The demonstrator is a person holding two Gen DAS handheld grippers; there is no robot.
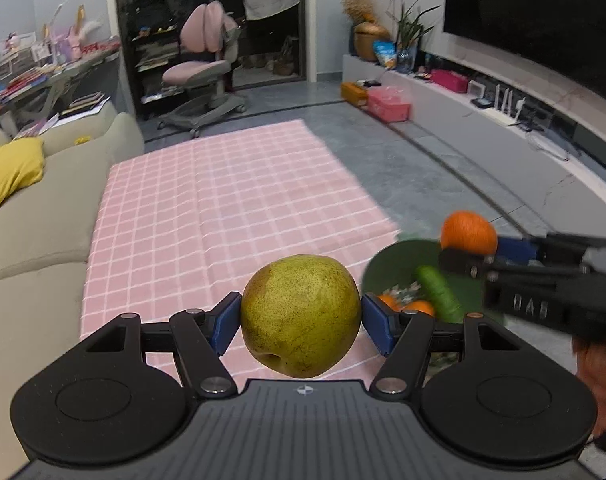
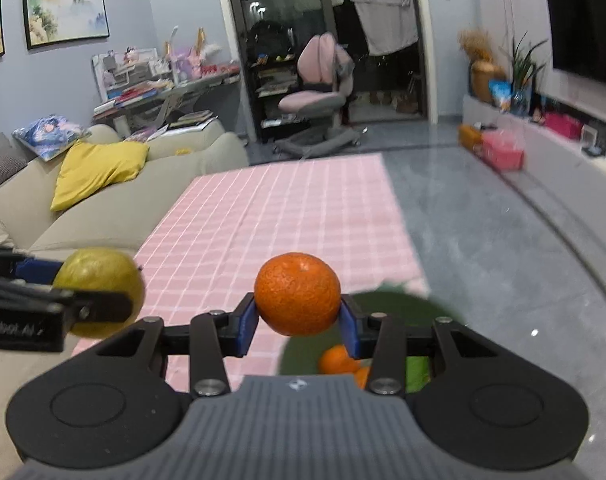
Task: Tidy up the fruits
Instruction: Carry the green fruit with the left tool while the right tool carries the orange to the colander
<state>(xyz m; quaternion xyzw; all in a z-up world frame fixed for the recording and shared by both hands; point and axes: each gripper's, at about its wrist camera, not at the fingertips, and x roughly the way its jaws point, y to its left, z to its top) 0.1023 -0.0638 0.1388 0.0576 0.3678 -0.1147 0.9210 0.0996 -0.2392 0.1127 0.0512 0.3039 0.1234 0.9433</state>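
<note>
A: Above the pink checked tablecloth [image 1: 207, 200], what does the left gripper [image 1: 301, 322] hold?

B: 1 round, speckled yellow-green pear [image 1: 301, 314], clamped between its 2 blue pads, clear of the cloth.

A: And the right gripper [image 2: 299, 326]?

B: Closed on 1 round orange tangerine [image 2: 298, 293], held over the dark green bowl [image 2: 403, 312]. That bowl contains 2 tangerines [image 2: 335, 360] and 1 green vegetable [image 1: 439, 294].

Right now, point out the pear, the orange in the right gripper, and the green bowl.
pear [image 1: 301, 314], left wrist view, middle of its speckled skin.
orange [image 2: 298, 293], right wrist view, centre of its peel.
green bowl [image 1: 399, 256], left wrist view, bare inner wall.
</note>
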